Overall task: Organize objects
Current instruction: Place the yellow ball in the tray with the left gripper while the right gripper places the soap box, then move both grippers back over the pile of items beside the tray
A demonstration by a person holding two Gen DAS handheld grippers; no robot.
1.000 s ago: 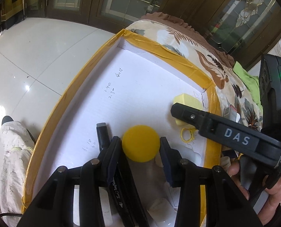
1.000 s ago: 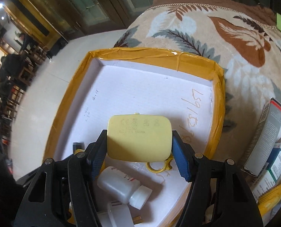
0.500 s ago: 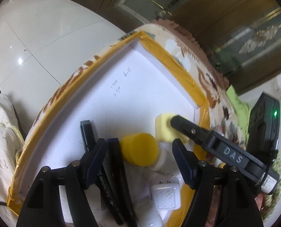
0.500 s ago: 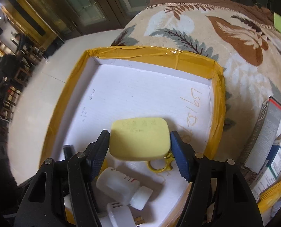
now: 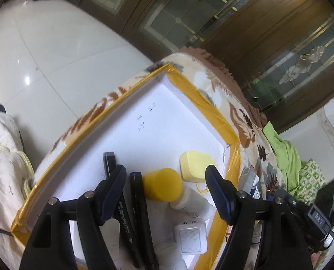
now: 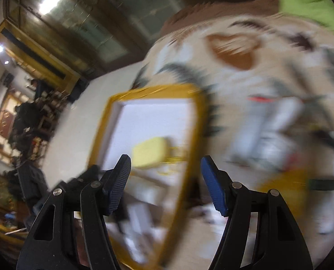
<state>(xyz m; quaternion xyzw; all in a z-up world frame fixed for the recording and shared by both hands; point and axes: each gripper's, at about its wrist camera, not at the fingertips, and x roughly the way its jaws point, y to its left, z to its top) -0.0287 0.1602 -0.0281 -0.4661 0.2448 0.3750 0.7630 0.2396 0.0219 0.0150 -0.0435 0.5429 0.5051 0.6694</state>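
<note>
Both our grippers were wide open with nothing in them. The left gripper hung over the yellow-edged tray, where the yellow cap bottle lay on its side between two black markers and the pale yellow case. The right gripper view was too blurry for detail. The bottle looked light, hard and a bit slick, so we'd pinch it across the cap.

Home interior, tiled floor, glazed wooden doors
</note>
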